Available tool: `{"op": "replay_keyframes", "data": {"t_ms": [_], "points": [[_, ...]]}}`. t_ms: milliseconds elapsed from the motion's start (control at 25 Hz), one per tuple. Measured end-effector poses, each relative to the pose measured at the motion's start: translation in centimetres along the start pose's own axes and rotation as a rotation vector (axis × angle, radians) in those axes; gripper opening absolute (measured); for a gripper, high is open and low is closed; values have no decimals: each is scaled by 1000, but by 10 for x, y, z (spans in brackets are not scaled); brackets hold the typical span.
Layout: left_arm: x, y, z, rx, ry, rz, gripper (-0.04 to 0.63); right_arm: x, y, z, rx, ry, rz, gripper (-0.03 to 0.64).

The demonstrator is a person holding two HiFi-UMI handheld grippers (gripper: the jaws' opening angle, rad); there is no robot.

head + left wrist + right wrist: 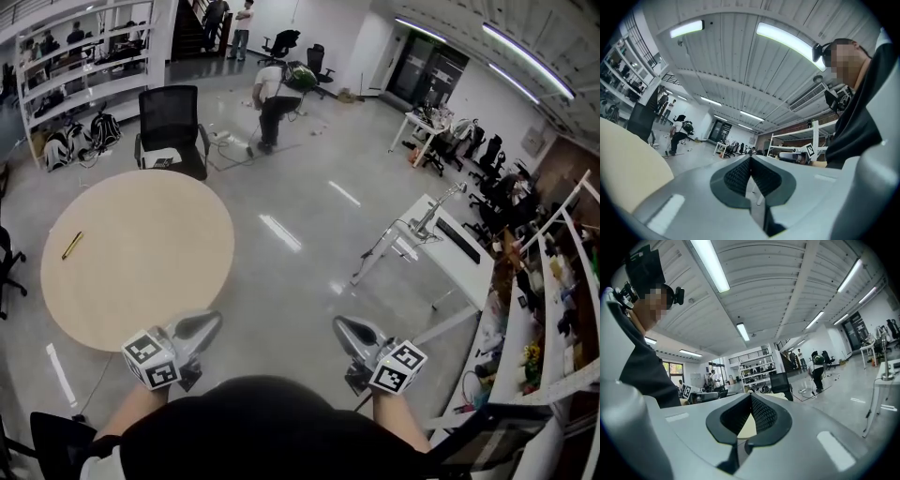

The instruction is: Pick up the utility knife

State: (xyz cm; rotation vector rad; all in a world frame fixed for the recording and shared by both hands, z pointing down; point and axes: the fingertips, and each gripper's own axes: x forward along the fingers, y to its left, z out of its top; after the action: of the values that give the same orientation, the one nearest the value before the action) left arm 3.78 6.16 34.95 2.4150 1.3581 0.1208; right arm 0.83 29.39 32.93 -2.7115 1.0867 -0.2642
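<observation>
In the head view we see the slim yellow utility knife [72,245] on the round, pale wooden table [150,253], well apart from both grippers. In the left gripper view, our left gripper [750,157] has its ribbed dark pads [739,176] pressed together on nothing. In the right gripper view, our right gripper [751,395] is likewise closed and empty.

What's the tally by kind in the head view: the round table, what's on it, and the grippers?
Round table: 1
Utility knife: 1, yellow, lying on the table near its left edge
Grippers: 2, left gripper and right gripper, both shut and empty
Total: 4
</observation>
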Motion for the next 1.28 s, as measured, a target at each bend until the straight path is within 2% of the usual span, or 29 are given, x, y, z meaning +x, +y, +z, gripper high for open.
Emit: {"op": "replay_keyframes", "data": {"t_ms": [360, 520, 680, 760, 880, 1000, 1120, 1280], "points": [[66, 43, -10, 5, 30, 39, 0, 25, -88, 5, 35, -7, 27, 14], [124, 59, -13, 18, 30, 83, 0, 25, -160, 15, 42, -10, 49, 14], [205, 70, -15, 23, 2, 138, 0, 25, -251, 41, 49, -2, 87, 14], [250, 67, -14, 15, -3, 147, 0, 25, -289, 61, 34, 7, 121, 14], [318, 67, -12, 43, 7, 157, 0, 22, -345, 87, -2, 11, 163, 14], [374, 77, -14, 47, 3, 170, 0, 20, -404, 95, 24, 15, 170, 14], [410, 93, -18, 45, 15, 188, 0, 29, -451, 99, 59, 24, 177, 14], [427, 134, -19, 32, 21, 234, 0, 67, -485, 101, 60, 44, 209, 14]]}}
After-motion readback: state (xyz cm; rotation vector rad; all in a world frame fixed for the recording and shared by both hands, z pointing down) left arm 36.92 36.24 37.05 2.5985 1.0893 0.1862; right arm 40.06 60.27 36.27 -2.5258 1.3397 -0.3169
